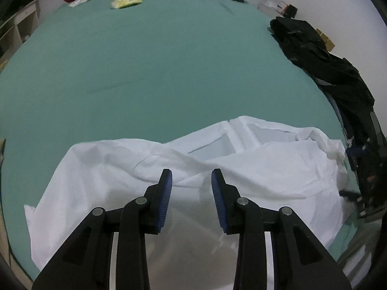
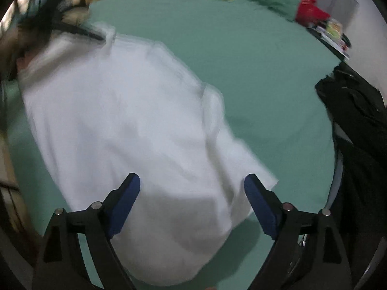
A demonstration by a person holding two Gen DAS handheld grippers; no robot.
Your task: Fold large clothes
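- We see both claws, left claw (image 1: 191,181) and right claw (image 2: 192,191), spread and empty above the white garment (image 1: 150,176).
- We risk pinching several rumpled layers together, skewing the fold on the bed (image 1: 145,72).

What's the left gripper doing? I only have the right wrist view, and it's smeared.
Observer: The left gripper hangs over the near part of the white garment, jaws apart, with no cloth pinched between them.
Operator: Is the garment flat?
Observer: No. It is rumpled, bunched up across its middle just beyond that gripper.
Operator: Any landmark on it?
Observer: A straight white strip, probably a front placket or zip, shows at its far edge, where it meets the green sheet.
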